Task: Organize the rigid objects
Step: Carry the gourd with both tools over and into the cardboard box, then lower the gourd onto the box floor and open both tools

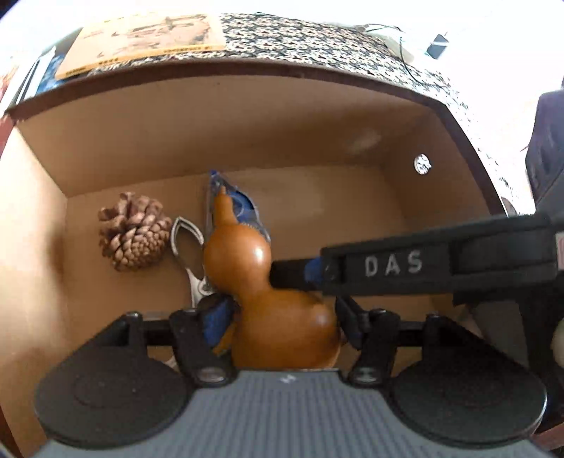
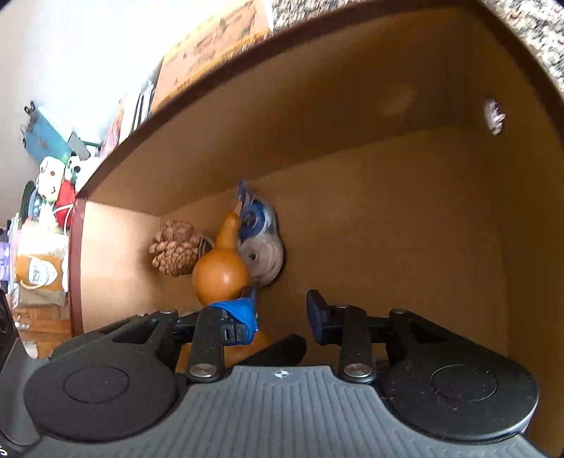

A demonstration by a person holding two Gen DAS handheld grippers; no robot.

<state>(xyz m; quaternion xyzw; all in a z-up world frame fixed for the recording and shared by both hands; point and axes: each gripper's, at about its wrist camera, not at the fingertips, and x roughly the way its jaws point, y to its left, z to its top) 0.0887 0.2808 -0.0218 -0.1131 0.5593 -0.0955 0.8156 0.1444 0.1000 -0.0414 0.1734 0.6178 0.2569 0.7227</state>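
Two tongs inside the cubby. My left gripper [image 1: 282, 313] is clamped on the gourd's [image 1: 261, 278] fat lower bulb, keeping it upright on the shelf floor [image 1: 335, 208]. My right gripper [image 2: 282, 310] is spread wide, empty, one finger beside the neck to steady it. Behind: nail clippers [image 1: 187, 253], pinecone [image 1: 132, 230], tape dispenser [image 2: 262, 243] grouped against the back wall.

Patterned black-and-white cloth [image 1: 317, 42] covers the top of the cabinet. Tan printed cardboard box [image 1: 141, 42] lies flat on that cloth, toward its left. Plush toys [image 2: 56, 183], white and red, sit left of the cabinet, a tan bag [image 2: 38, 274] below them. Blue clipboard-like item [image 2: 46, 135] above the toys. White cables [image 1: 391, 33] past the cloth, right.
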